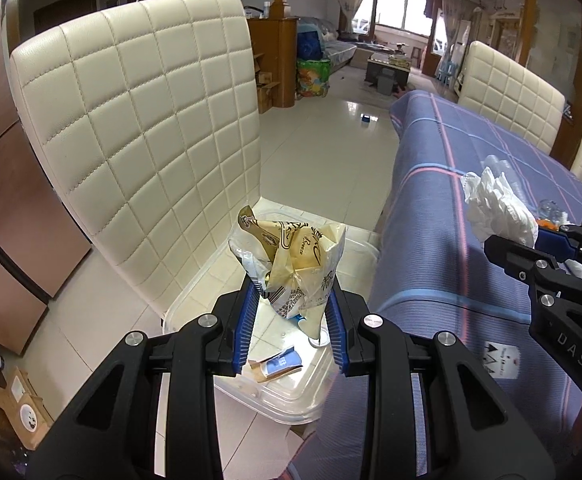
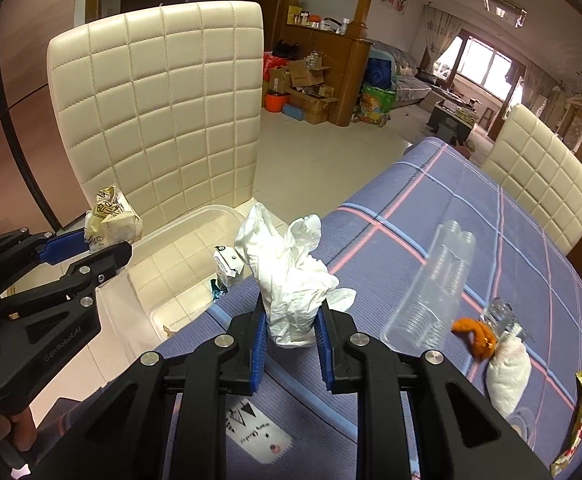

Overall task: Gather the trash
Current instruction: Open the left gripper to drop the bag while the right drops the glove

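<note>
We stand in a long tiled room, pale floor [image 1: 323,148] running open toward a far window, with a quilted cream chair [image 1: 139,120] at the left and a table under a blue plaid cloth [image 2: 431,216] at the right. A clear plastic bin [image 1: 291,396] sits on the chair seat, its near rim just beside the table's hanging edge; a small blue-and-white carton scrap [image 1: 279,364] lies on its bottom.

Our left gripper [image 1: 293,316] hangs over the bin, its blue pads pinched on a crumpled cream-and-gold snack wrapper [image 1: 295,256] that stands up between them. Our right gripper [image 2: 291,332] is over the table near its left edge, jaws nearly closed on a wad of white tissue [image 2: 291,280].

On the cloth to the right of that wad lie a clear ribbed plastic tray [image 2: 431,292], an orange peel [image 2: 475,336], a white wrapped bundle [image 2: 507,376] and a gold foil strip [image 2: 575,420] near the table's near edge. A second cream chair [image 2: 539,184] lines the table's far side. Between the first chair and the table, a strip of floor lies open.
</note>
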